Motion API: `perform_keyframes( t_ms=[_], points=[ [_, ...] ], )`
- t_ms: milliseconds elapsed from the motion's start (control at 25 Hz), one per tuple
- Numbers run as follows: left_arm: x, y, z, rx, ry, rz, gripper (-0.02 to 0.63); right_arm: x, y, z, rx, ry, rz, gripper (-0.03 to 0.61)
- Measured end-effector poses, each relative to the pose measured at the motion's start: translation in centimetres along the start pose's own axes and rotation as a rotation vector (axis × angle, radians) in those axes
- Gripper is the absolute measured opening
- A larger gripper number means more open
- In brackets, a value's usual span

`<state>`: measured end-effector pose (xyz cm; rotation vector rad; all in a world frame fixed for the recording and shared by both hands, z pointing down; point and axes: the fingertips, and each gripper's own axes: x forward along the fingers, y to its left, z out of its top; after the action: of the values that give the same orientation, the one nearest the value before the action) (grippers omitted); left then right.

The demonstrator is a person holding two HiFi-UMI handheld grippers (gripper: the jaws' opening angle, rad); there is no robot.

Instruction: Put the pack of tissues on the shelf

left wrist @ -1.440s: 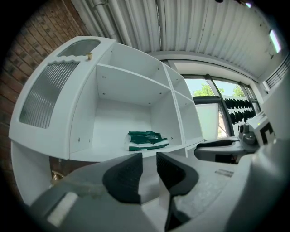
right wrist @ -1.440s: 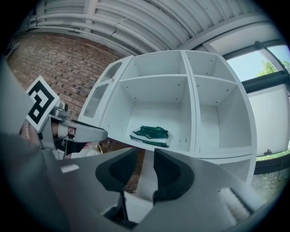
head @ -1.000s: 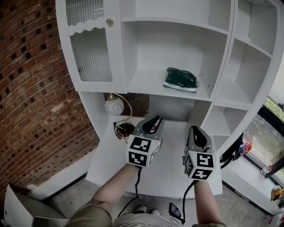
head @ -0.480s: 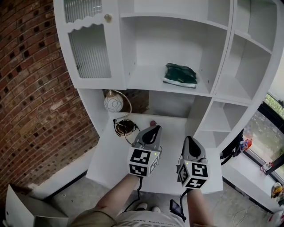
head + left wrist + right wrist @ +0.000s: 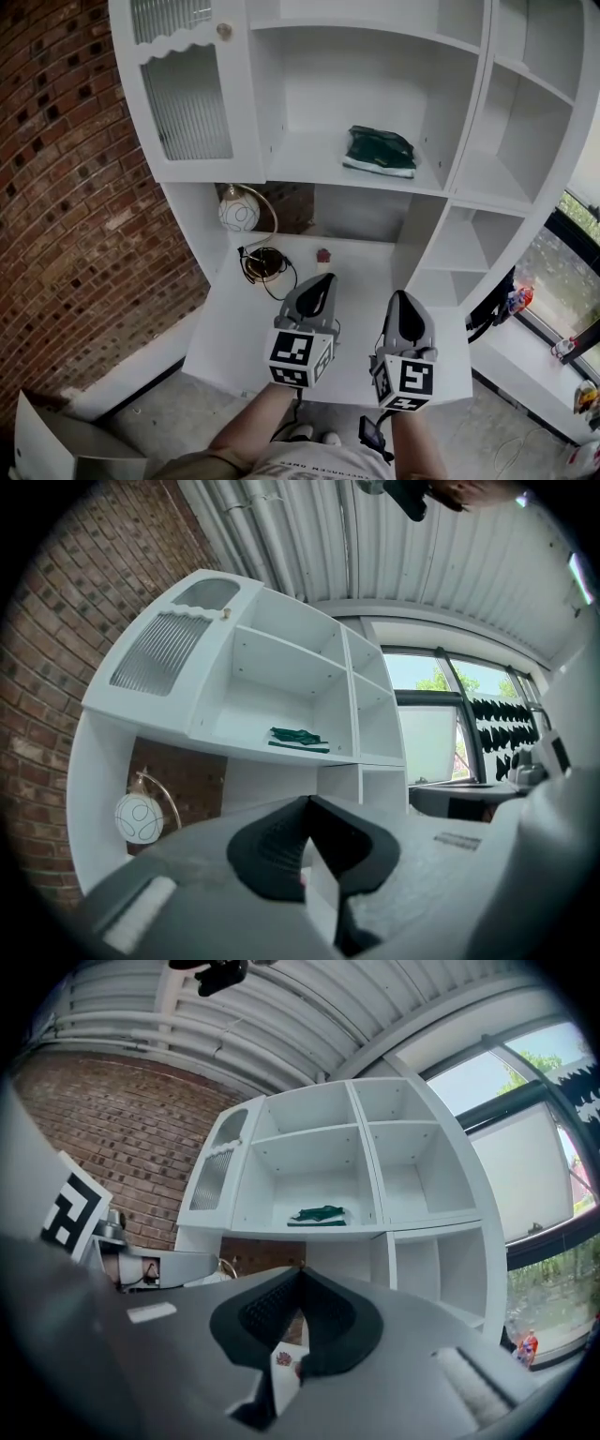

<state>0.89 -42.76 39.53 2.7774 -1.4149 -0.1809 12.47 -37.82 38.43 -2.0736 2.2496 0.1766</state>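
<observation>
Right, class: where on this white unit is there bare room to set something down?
Bare: the shelf left of the green pack, and the cubbies to its right. Crowded: the desk near the lamp and cord.

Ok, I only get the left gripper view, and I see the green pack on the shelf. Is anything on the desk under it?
Observer: Yes. The head view shows a small red-topped thing on the white desk, to the right of the lamp base.
Operator: What's the other claw doing?
Observer: The right claw hangs over the desk's front next to the left claw, shut with nothing in it.
Operator: Anything on the floor?
Observer: A box at the lower left.
</observation>
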Motion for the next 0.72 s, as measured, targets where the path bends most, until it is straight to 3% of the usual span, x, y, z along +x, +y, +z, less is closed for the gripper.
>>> perform_keyframes(
  t_ms=[160, 400, 720],
  points=[
    [-0.9, 0.2, 0.2, -0.043, -0.007, 0.003, 0.008, -0.7, -0.5, 1.0, -0.018, -0.050, -0.024, 0.003],
    [-1.7, 0.3, -0.1, 0.016, -0.005, 0.012, 0.008, -1.2, -0.5, 1.1, -0.032, -0.063, -0.034, 0.002],
    [-2.0, 0.8, -0.6, 0.002, 0.000, 0.015, 0.008, -1.2, 0.7, 0.2, -0.033, -0.042, -0.017, 0.002]
  ],
)
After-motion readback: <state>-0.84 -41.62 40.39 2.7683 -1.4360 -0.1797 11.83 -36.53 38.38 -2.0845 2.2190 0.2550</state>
